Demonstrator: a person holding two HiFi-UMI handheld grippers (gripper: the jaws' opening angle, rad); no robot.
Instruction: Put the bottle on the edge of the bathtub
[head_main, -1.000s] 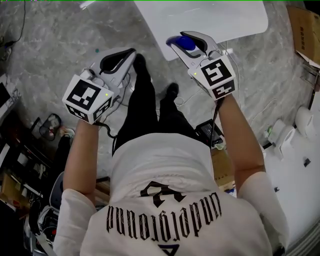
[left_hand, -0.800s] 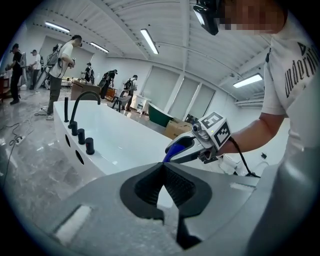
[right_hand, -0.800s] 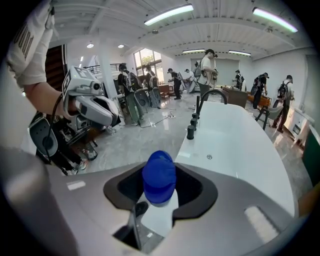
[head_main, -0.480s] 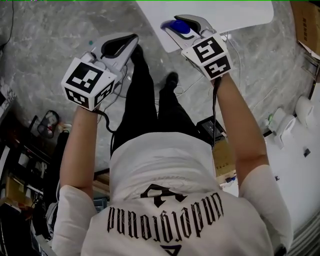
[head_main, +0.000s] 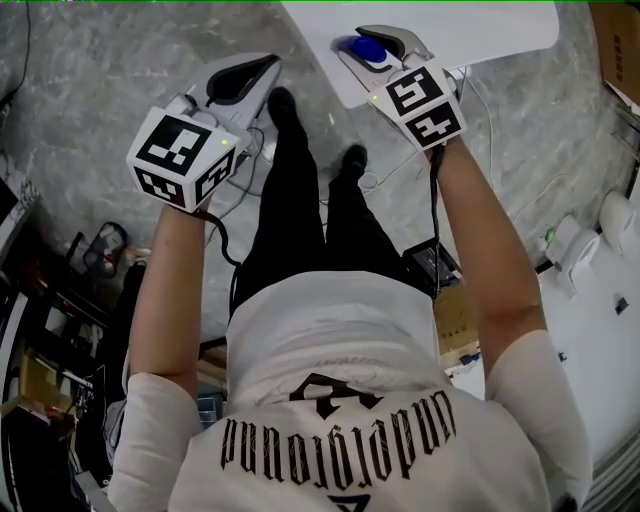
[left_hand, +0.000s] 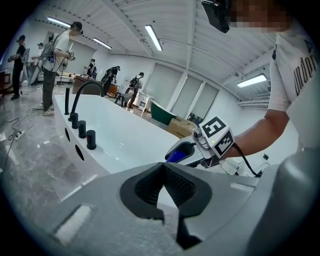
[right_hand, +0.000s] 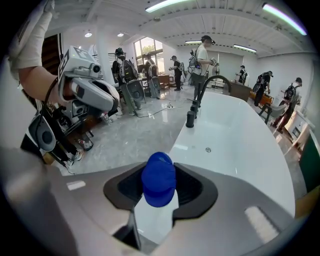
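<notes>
Right gripper view shows the right gripper (right_hand: 160, 196) with its jaws fairly wide apart, clamped on the bottle (right_hand: 158, 180) over the near rim of the bathtub (right_hand: 200, 135). The left gripper (left_hand: 163, 167) is empty, its tips together. That rim looks smooth, glossy and rounded, so a bottle let go tilted or too near the lip could topple or slide to the floor (right_hand: 130, 135). The bottle is slim pale plastic with a domed blue cap; the pads are ribbed black rubber and the floor is grey marbled stone.
</notes>
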